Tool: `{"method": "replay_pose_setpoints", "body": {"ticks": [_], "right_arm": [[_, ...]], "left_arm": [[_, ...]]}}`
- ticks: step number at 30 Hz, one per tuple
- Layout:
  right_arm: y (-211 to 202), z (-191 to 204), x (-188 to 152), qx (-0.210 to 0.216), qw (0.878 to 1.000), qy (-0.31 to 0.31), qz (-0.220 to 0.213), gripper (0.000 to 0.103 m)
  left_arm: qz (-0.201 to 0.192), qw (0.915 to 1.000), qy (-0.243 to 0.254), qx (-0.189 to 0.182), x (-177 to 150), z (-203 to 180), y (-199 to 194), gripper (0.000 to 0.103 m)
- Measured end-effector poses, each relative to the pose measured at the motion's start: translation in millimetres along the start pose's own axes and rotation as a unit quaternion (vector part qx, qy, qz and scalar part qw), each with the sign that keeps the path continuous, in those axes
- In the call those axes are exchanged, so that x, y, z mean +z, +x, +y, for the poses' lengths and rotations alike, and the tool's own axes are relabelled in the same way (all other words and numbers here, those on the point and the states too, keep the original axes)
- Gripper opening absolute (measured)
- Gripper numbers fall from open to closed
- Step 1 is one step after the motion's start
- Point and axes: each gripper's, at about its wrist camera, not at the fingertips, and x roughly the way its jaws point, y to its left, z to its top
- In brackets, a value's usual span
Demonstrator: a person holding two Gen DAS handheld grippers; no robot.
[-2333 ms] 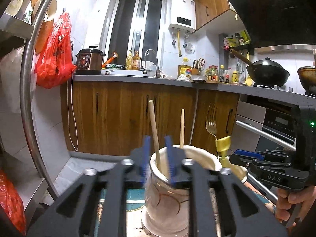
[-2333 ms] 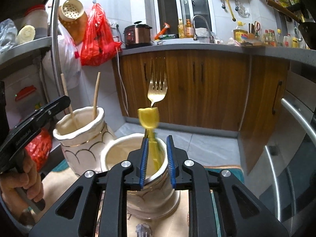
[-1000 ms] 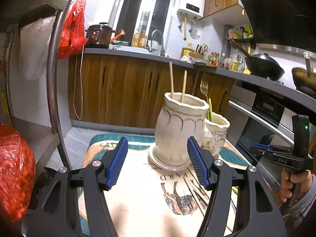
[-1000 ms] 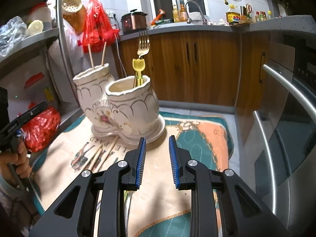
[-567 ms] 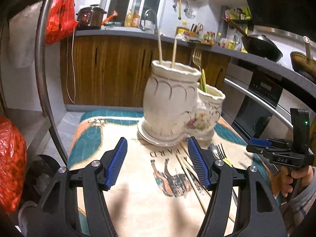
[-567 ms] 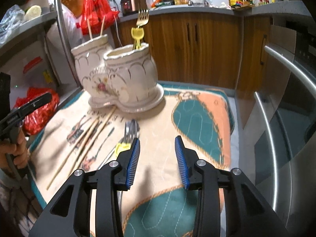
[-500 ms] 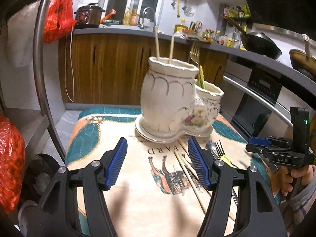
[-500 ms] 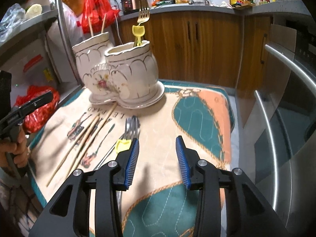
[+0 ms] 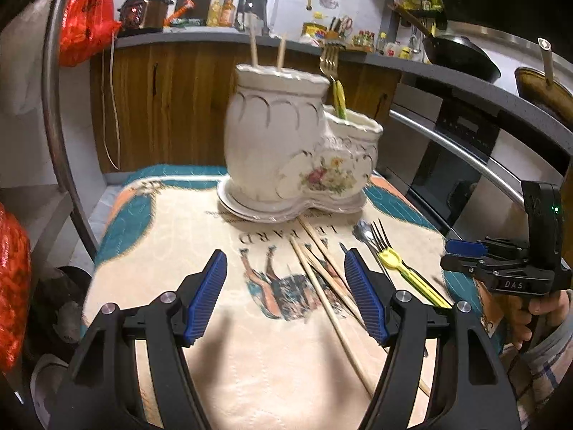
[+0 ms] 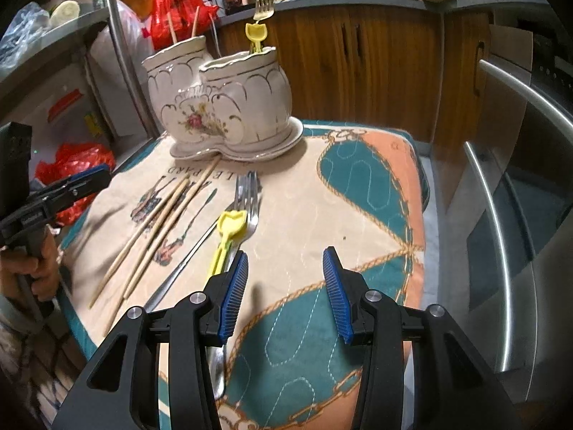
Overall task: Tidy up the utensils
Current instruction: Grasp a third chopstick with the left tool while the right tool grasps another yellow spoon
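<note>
Left tool point(image 9: 286, 295) opening empty above mat, chopsticks point(image 9: 322, 276) just right

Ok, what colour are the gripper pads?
Blue, ribbed pads; clearest in the right wrist view.

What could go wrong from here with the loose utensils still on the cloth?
1. The chopsticks lie crossed and overlapping, so the left tongs, now opening with nothing between them, may pinch several or scatter them.
2. The yellow utensil rests against the fork just ahead of the empty right tongs; a grab could drag both.
3. The holder stands close behind; a long chopstick swung up could knock it.
</note>
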Motion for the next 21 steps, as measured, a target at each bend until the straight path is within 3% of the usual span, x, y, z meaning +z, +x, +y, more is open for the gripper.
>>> {"method": "replay_pose_setpoints", "body": {"ticks": [4,9,11,15,21], "right_arm": [[0,3,-2,0.007,1.0,-0.002,0.005,0.045],[2,21,3,0.028,0.999,-0.021,0.012,0.044],[5,33,5,0.03,0.998,-0.041,0.024,0.042],[20,54,5,0.021,0.995,-0.082,0.061,0.023],[24,67,12,-0.014,0.991,-0.106,0.082,0.01]], "left_arm": [[0.024,0.9997,0.009,-0.005,-6,-11,9,0.066],[0.059,0.9979,0.025,-0.008,-16,-21,21,0.052],[0.072,0.9969,0.031,-0.006,-20,-23,25,0.04],[0.103,0.9938,0.04,-0.006,-26,-26,36,0.028],[0.121,0.9911,0.052,0.021,-25,-23,41,0.005]]}}
